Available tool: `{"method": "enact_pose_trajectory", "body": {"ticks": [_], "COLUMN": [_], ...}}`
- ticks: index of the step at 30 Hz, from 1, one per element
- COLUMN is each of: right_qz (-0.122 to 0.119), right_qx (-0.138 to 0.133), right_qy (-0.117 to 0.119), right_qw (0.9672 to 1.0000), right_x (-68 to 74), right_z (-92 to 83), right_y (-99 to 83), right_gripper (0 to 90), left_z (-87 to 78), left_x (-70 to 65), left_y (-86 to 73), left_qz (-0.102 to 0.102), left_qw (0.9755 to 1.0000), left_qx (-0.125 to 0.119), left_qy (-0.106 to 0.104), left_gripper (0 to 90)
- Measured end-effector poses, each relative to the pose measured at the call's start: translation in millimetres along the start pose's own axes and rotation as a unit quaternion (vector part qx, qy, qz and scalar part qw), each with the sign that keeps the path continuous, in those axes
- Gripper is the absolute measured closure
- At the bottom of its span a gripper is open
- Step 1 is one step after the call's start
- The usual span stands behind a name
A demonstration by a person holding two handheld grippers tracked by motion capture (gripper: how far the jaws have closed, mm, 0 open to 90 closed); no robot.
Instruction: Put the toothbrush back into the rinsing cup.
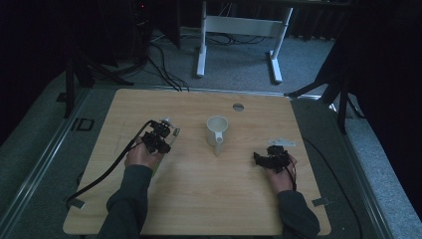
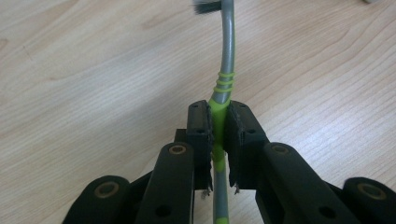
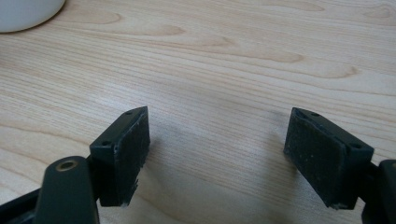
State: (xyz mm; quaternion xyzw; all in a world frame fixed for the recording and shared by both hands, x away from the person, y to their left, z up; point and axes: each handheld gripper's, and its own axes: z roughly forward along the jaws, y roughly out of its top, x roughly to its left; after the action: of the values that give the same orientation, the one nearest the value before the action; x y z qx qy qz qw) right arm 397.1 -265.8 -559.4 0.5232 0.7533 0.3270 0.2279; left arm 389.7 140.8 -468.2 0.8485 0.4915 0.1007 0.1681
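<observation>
Black jaws of the left hand-held gripper (image 2: 218, 135) are seen clamped on the green-and-grey toothbrush (image 2: 226, 84), held above the pale wooden surface (image 1: 199, 199). The right hand-held gripper (image 3: 217, 154) is held wide apart, with nothing between its jaws. A white mug (image 1: 217, 130) is set mid-surface; grey carpet and a white desk frame (image 1: 239, 30) are seen beyond.

Dim, murky high view; both gripper views bright and sharp.

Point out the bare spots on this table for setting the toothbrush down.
Bare wood runs between the left claw holding the toothbrush and the white mug, and along the table near edge between both forearms. Mid-table around the mug is tightest.
</observation>
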Motion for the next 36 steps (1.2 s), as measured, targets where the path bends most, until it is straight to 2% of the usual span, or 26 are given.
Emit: {"method": "enact_pose_trajectory", "body": {"ticks": [7,15,21,28,36], "right_qz": [0.000,0.000,0.000,0.000,0.000], "right_qx": [0.000,0.000,0.000,0.000,0.000], "right_qy": [0.000,0.000,0.000,0.000,0.000], "right_qw": [1.0000,1.0000,1.0000,1.0000,1.0000], "right_x": [0.0,0.0,0.0,0.0,0.0], "right_z": [0.0,0.0,0.0,0.0,0.0], "right_y": [0.0,0.0,0.0,0.0,0.0], "right_gripper": [21.9,21.9,21.9,21.9,21.9], "left_z": [-3.8,-9.9,-14.0,-19.7,-24.1], "left_x": [-1.5,-1.5,-3.1,-4.6,-6.0], "left_y": [-1.2,-2.3,-3.7,-4.6,-6.3], "left_qz": [0.006,0.001,0.000,0.002,0.010], "left_qw": [0.9998,0.9986,0.9966,0.9929,0.9892], "left_qx": [-0.019,-0.052,-0.081,-0.119,-0.146], "left_qy": [0.005,0.010,0.012,0.007,0.004], "left_gripper": [80.5,80.6,80.6,80.6,80.6]}}
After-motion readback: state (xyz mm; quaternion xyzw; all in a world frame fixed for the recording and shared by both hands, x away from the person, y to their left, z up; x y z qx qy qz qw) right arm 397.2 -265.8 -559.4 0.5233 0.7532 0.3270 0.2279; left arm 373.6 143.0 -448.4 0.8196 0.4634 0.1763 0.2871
